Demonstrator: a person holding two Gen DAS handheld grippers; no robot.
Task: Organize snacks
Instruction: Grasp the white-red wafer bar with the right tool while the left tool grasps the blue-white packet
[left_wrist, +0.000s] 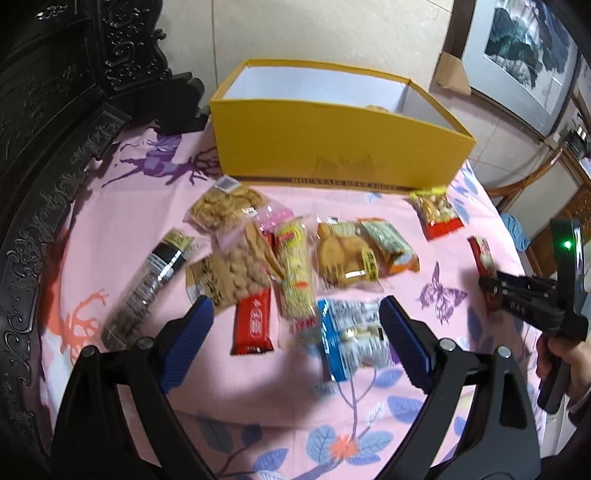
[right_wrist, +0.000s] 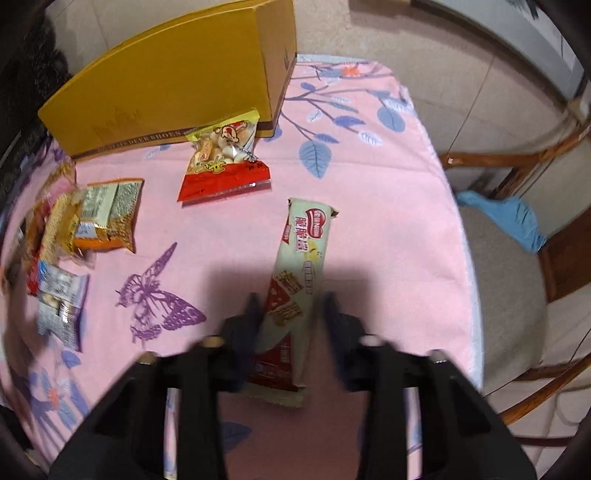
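Between right claw fingers: wafer bar (right_wrist: 295, 295), right claw (right_wrist: 291, 314) not visibly clamping it
Left claw (left_wrist: 295, 325): spread wide above snacks

We seem to be in a home. We see a carved dark wood cabinet (left_wrist: 55, 122), a framed landscape painting (left_wrist: 524, 62), a wooden chair (right_wrist: 517, 229) and a pink floral tablecloth (left_wrist: 369, 406).

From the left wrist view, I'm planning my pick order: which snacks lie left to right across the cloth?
Black tube → red bar → yellow noodle pack → round biscuit pack → red-bottomed snack bag → wafer bar.
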